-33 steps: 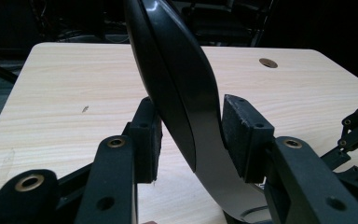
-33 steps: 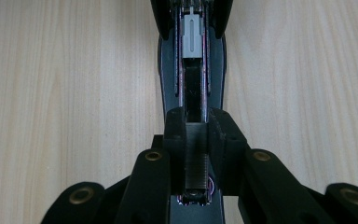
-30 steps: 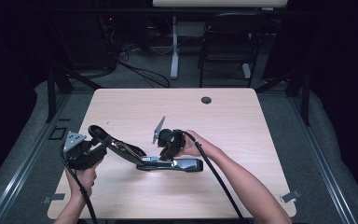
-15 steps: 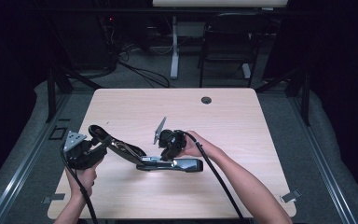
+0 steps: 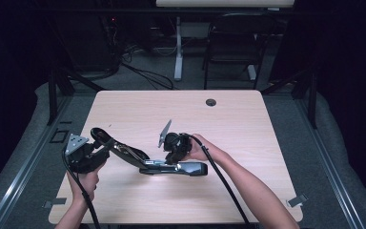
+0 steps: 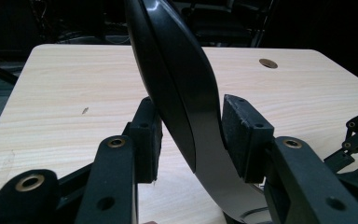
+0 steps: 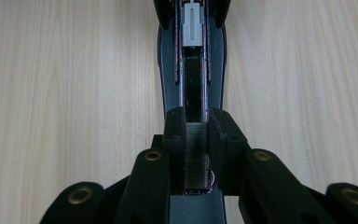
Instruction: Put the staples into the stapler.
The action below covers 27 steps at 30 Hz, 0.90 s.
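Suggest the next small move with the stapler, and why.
Probably the right gripper seats its staple strip into the stapler's open channel: the left gripper holds the lid raised, and the strip lines up with it.

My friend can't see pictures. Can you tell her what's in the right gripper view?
Black tongs pinch a strip of staples over the open tray of a black stapler. The stapler lies on a light wooden table and runs straight up the picture, with a small grey piece in its tray near the top.

High overhead, two close claw-mounted views
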Each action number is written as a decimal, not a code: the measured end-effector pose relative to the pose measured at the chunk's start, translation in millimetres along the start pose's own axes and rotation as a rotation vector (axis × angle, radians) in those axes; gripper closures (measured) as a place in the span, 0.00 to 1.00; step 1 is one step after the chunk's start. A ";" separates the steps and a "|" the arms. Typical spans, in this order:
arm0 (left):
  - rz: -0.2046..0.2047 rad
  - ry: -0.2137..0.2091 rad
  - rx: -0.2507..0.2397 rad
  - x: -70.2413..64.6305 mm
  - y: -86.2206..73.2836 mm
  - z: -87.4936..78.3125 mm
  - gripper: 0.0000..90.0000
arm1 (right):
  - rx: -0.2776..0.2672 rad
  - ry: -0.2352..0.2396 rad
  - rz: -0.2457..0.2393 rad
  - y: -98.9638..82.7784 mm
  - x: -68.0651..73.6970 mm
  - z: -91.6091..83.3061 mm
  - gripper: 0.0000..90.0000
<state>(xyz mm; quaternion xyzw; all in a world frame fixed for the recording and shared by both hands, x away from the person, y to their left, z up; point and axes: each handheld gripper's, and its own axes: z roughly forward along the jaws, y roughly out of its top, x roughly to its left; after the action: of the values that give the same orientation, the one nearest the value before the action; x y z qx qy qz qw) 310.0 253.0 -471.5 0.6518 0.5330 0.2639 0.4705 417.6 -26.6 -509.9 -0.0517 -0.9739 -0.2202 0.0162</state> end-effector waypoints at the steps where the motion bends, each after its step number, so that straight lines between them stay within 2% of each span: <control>1: -0.002 -0.003 -0.001 0.0 -0.1 0.1 0.65 | 0.000 0.000 0.000 0.0 0.0 0.0 0.87; 14: -0.003 0.000 -0.001 -0.2 0.2 0.5 0.66 | 0.002 -0.002 0.001 -1.5 0.6 -0.8 0.86; 20: -0.002 0.001 -0.003 -0.3 0.3 0.8 0.66 | -0.003 -0.011 0.009 -4.2 -0.4 -2.1 0.80; 27: -0.002 0.000 -0.003 -0.1 0.4 1.0 0.66 | -0.026 -0.028 0.040 -9.6 1.3 -10.4 0.70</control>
<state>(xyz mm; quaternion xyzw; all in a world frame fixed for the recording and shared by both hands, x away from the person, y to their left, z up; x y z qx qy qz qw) 310.9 252.6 -471.6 0.6506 0.5330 0.2642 0.4720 415.4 -39.6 -504.5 -0.0746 -0.9699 -0.2316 0.0065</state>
